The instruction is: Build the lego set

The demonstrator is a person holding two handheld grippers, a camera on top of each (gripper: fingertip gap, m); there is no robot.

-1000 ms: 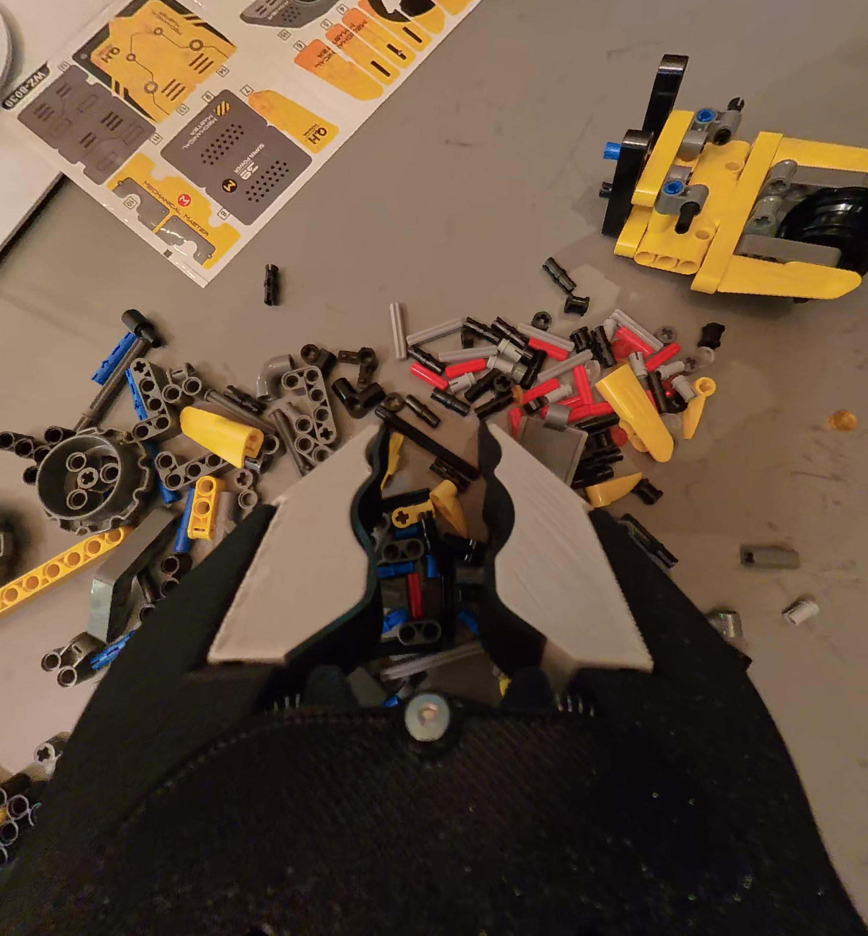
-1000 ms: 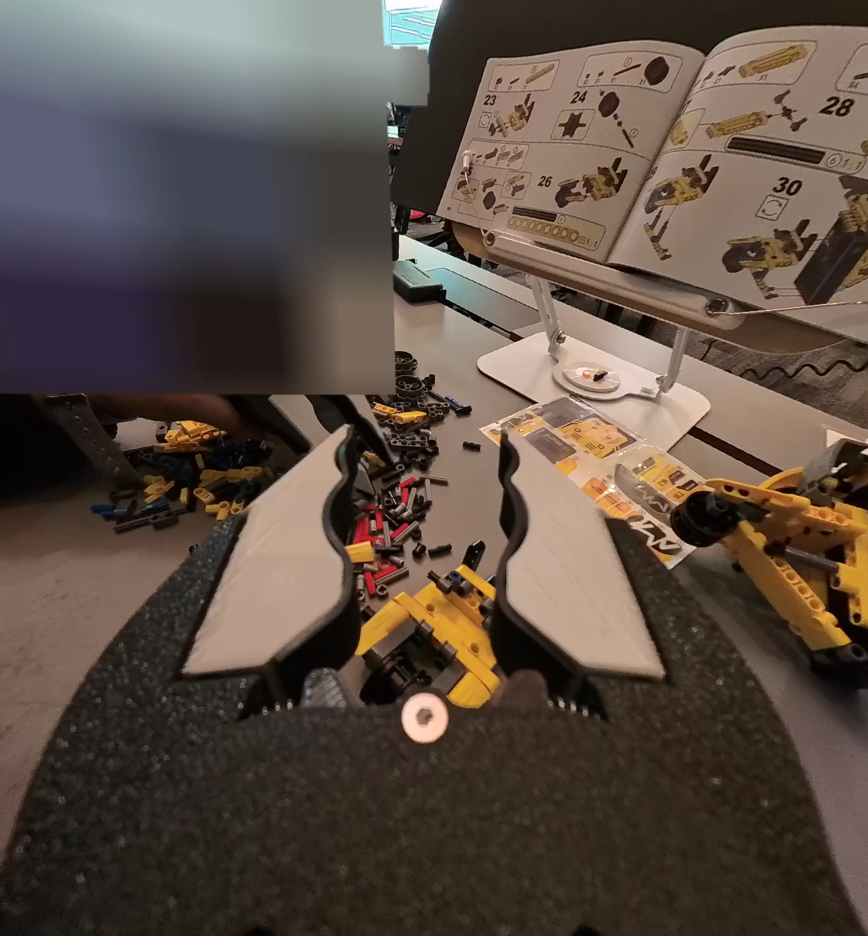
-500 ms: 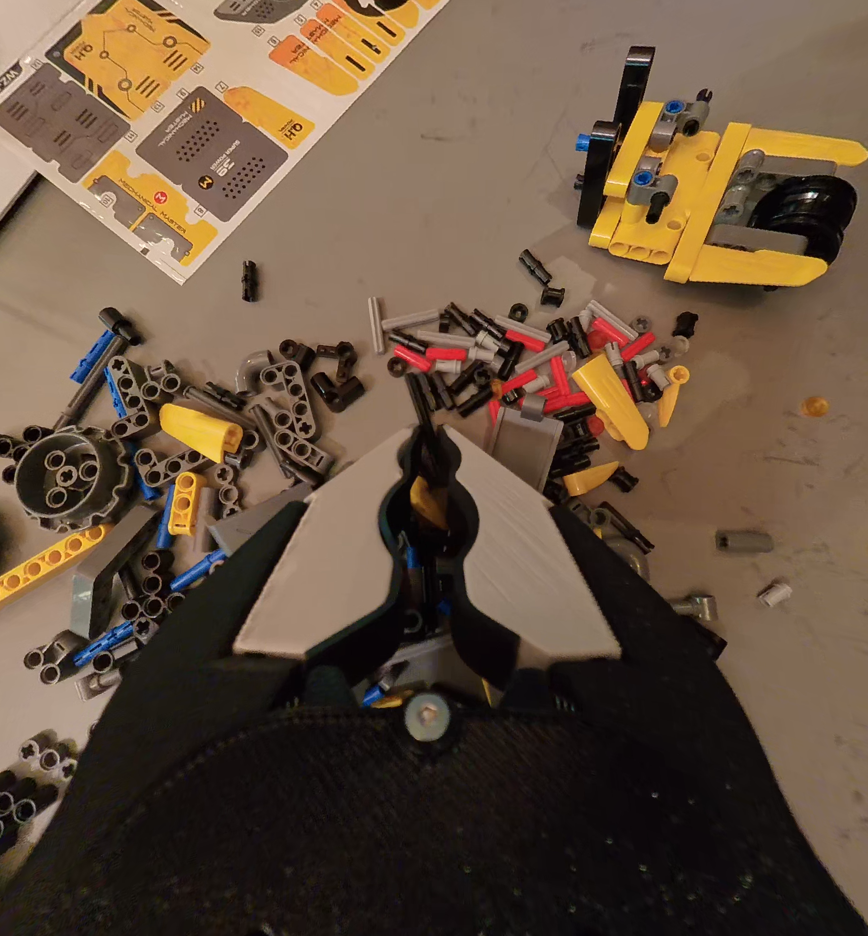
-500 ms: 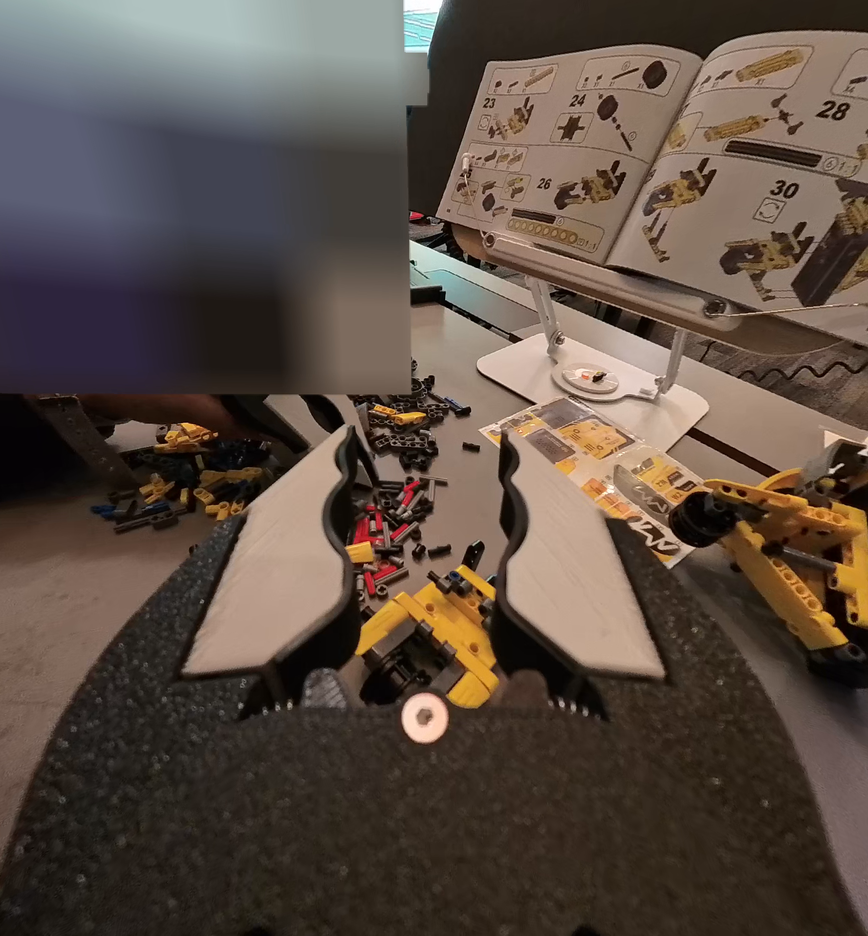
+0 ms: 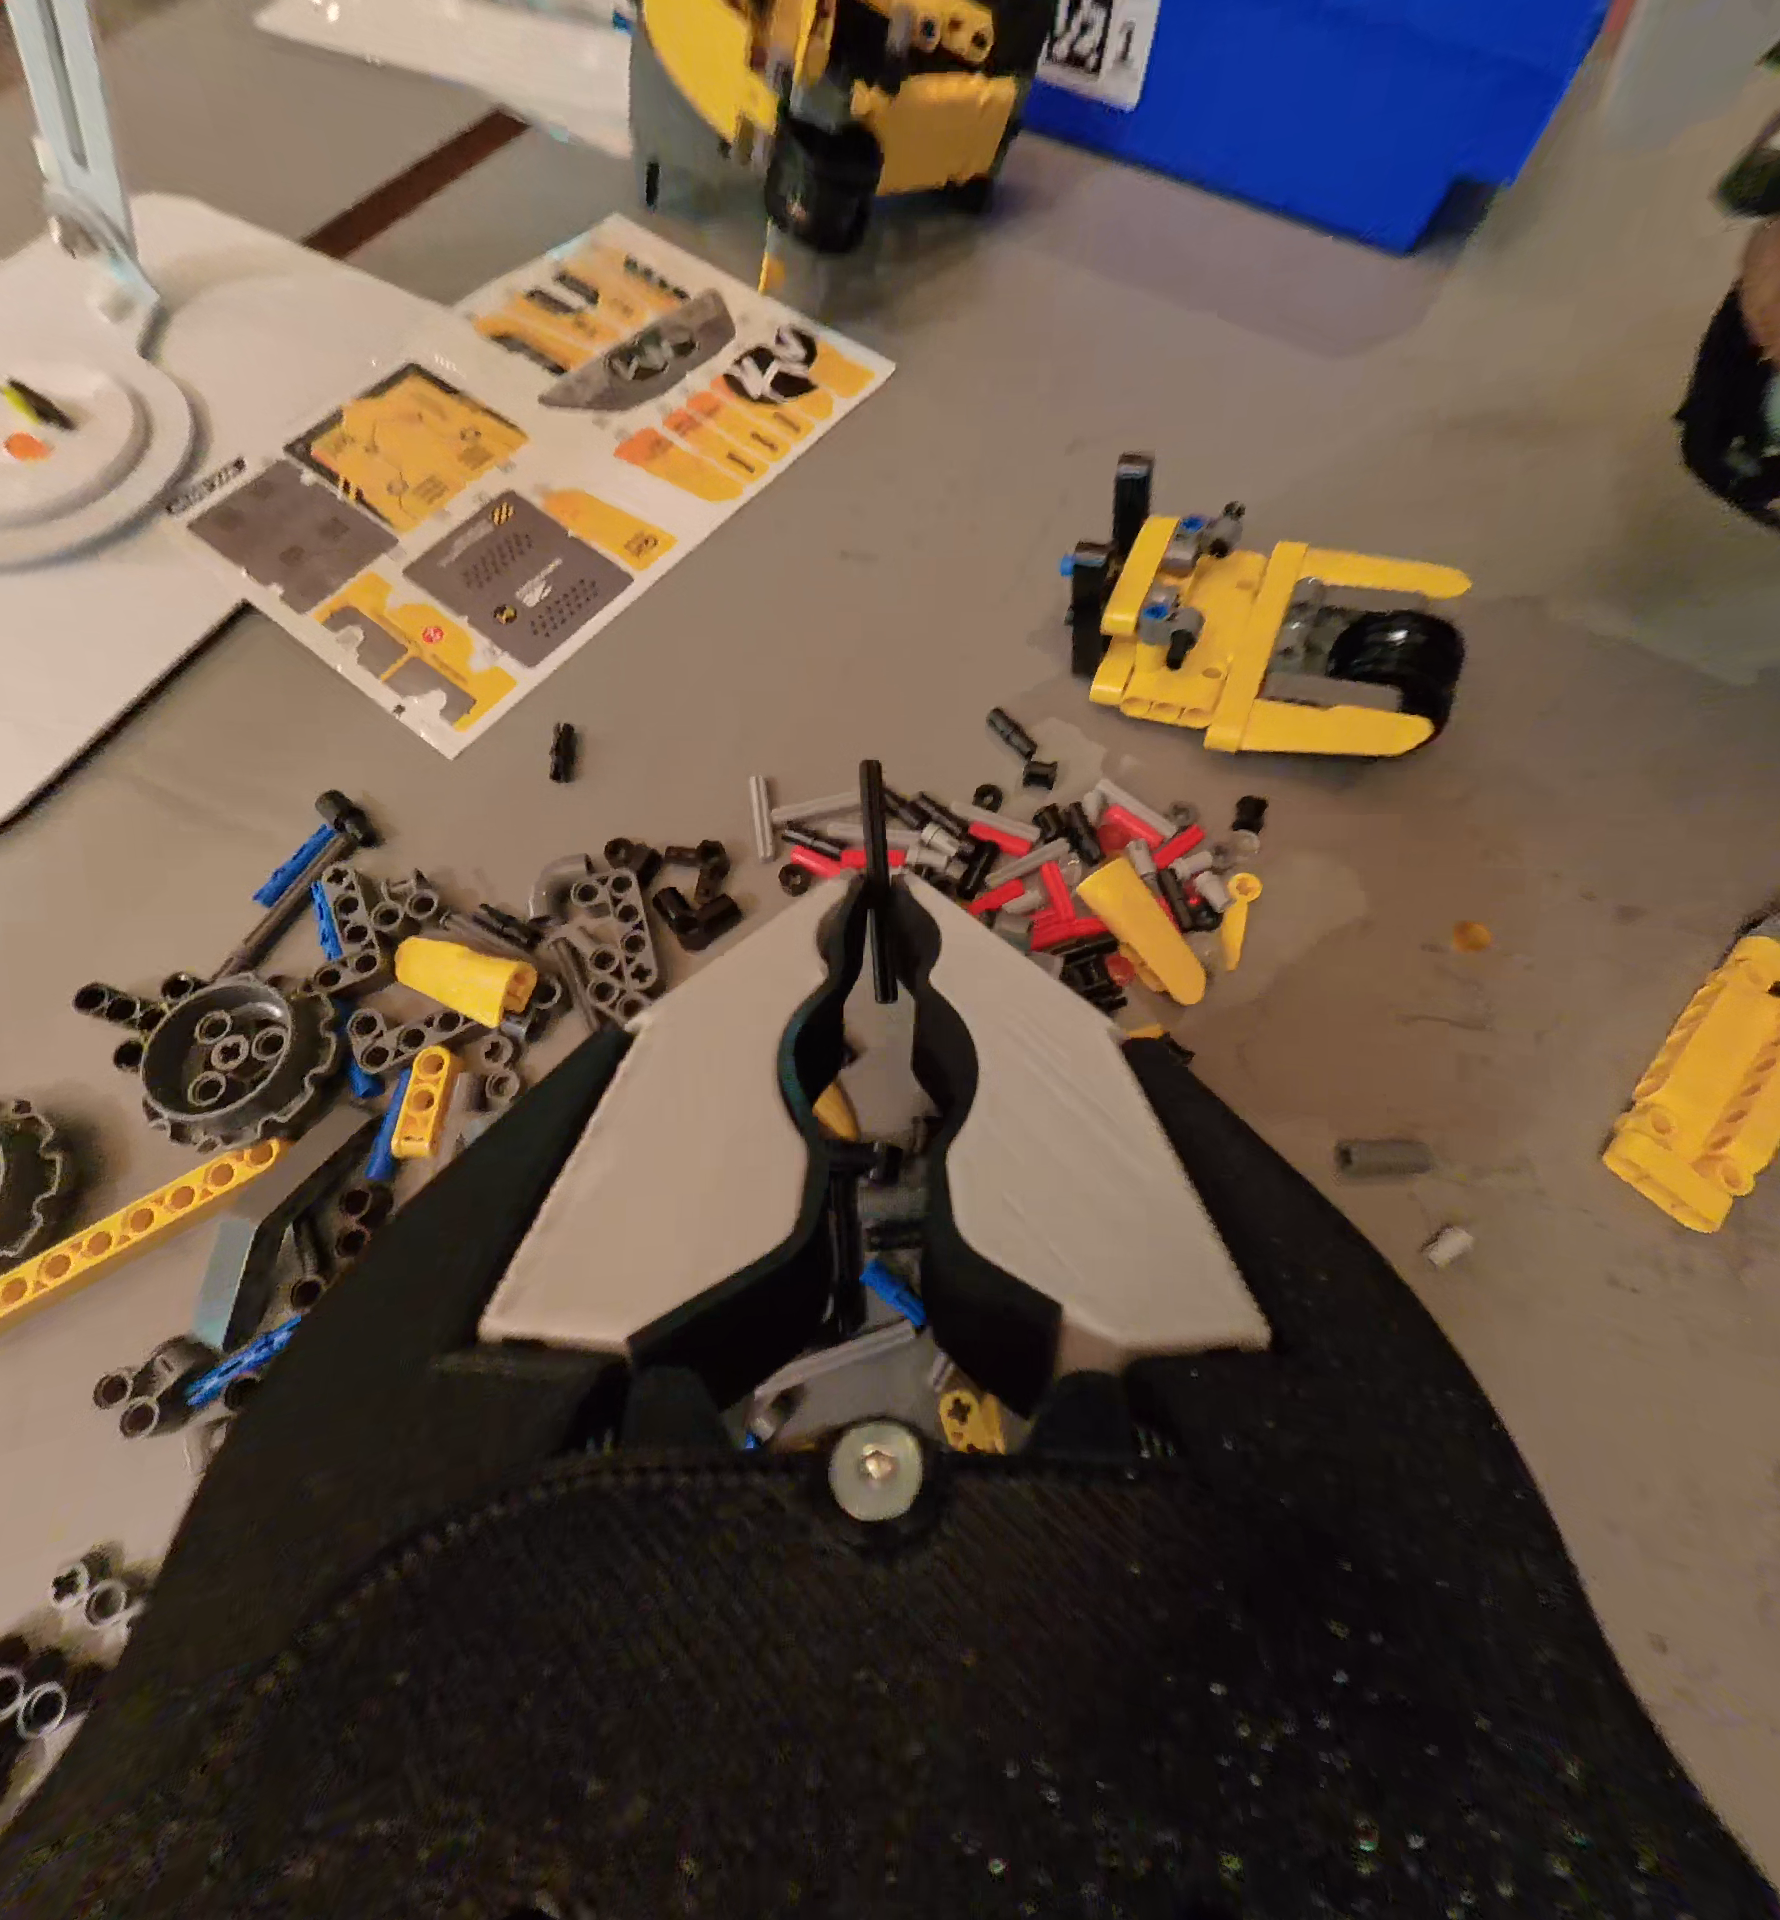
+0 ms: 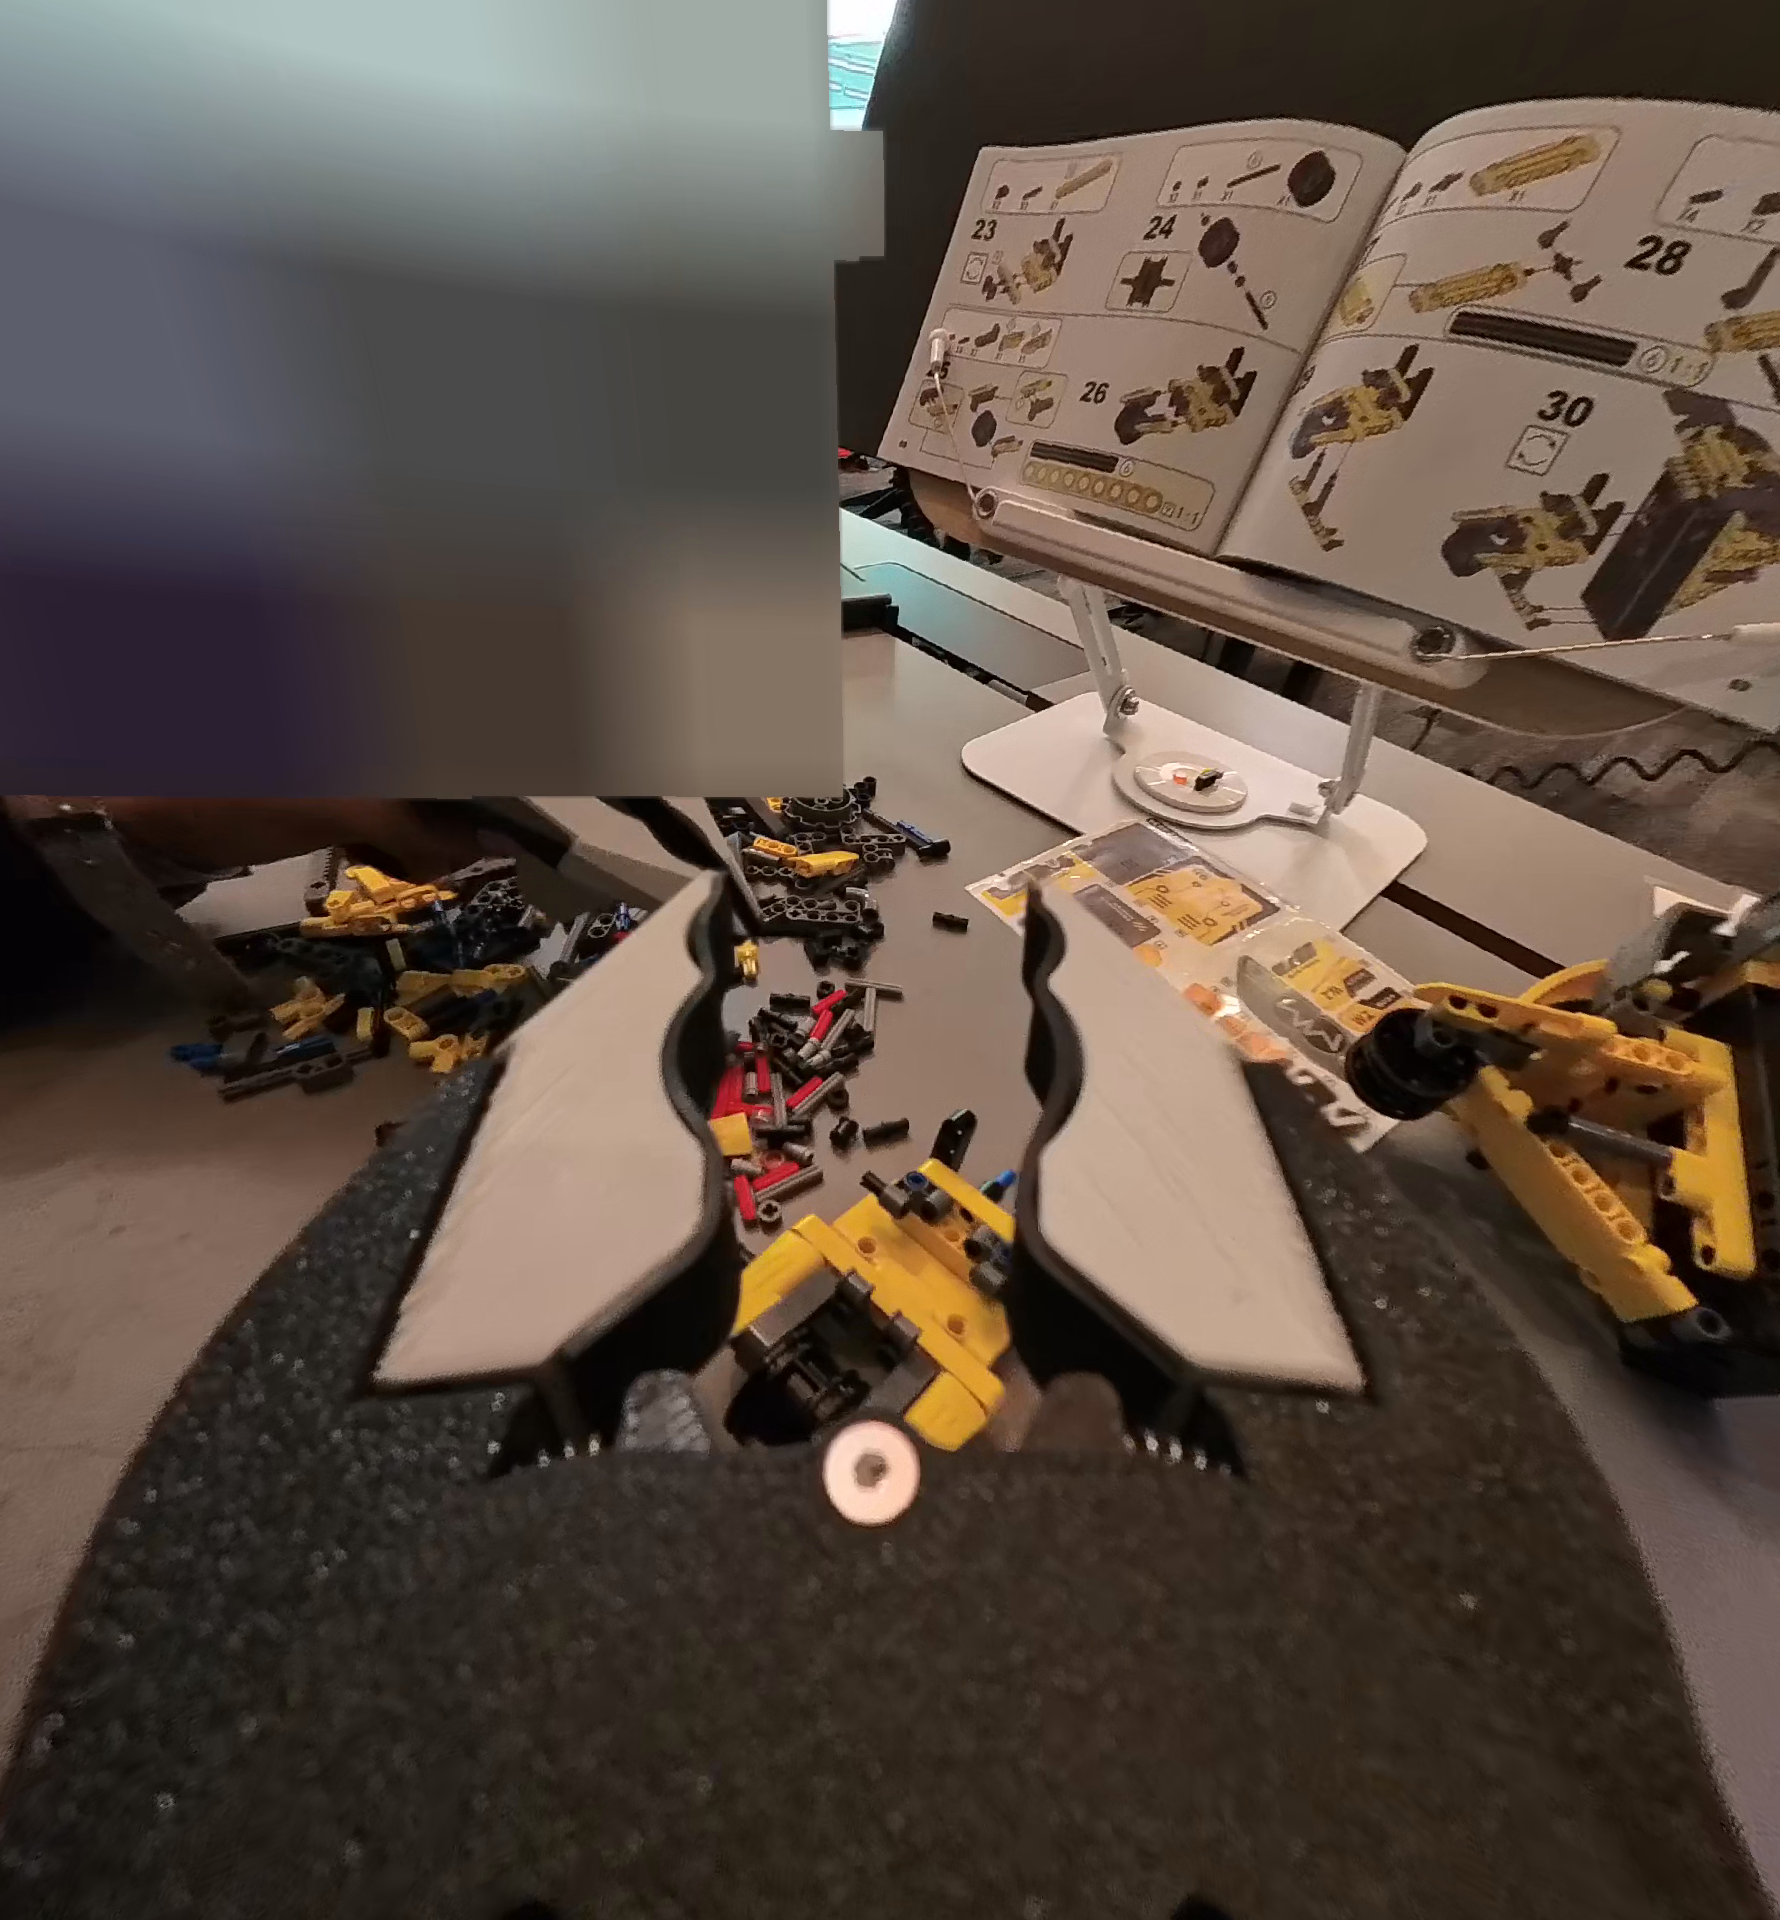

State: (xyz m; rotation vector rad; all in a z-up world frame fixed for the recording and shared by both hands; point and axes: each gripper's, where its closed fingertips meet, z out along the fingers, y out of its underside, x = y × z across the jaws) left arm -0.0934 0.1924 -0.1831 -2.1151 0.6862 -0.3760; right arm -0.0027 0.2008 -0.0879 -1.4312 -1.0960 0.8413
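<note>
My left gripper (image 5: 873, 902) is shut on a thin black axle rod (image 5: 874, 831). It holds the rod upright above a pile of small black, red and grey pins (image 5: 1031, 862) on the grey table (image 5: 865, 623). A small yellow wheeled sub-assembly (image 5: 1270, 644) stands to the far right of the pile. My right gripper (image 6: 870, 914) is open and empty. It hovers over the same yellow sub-assembly (image 6: 896, 1278), which lies between the bases of its fingers. The pin pile (image 6: 803, 1049) lies beyond it.
A sticker sheet (image 5: 512, 499) and a white book stand base (image 5: 55, 436) lie at the back left. An open instruction booklet (image 6: 1385, 343) rests on the stand. A large yellow and black model (image 6: 1644, 1164) stands at the right. Gears and beams (image 5: 221, 1049) lie left. A yellow block (image 5: 1727, 1081) lies right, a blue bin (image 5: 1312, 83) behind. Tip to tip, the grippers are about 15 cm apart. Both grippers' tips are roughly 20 cm from the yellow block (image 5: 1727, 1081).
My left gripper closed on the black rod in the pile and lifted it, pulling back and tilting so more of the table shows. The right gripper has stayed about where it was.
</note>
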